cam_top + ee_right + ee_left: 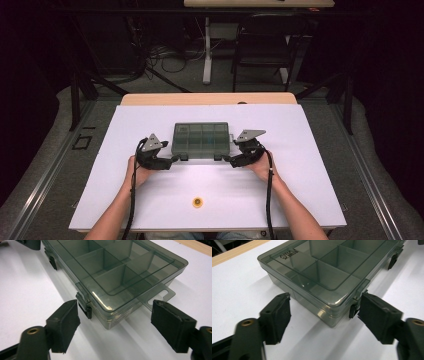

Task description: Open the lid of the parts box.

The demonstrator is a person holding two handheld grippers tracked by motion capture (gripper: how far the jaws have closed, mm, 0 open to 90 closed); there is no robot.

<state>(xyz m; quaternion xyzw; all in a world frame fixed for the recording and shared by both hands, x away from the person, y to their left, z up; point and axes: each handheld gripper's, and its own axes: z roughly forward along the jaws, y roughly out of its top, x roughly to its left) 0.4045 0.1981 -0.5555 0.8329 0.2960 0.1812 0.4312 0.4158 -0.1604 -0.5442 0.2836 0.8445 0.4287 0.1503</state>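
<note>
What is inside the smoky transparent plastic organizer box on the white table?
Through the closed lid of the smoky transparent plastic organizer box, divider walls split it into compartments; those visible look empty. The far compartments are too dim, seen from above, to judge.

Box (201,140) before me: smoky grey see-through plastic organiser, flat, rectangular, lid shut. Dividers (322,263) inside split it into rows of compartments; nothing visible inside those I can see. Raised lettering on lid near one corner (288,253). Two dark latches on near long side (353,310), (85,310), both down. Clear hang tab with slot juts from right short end (162,293). Lies flat on white table (150,200), centre, long side facing me, square to table edge.
</note>
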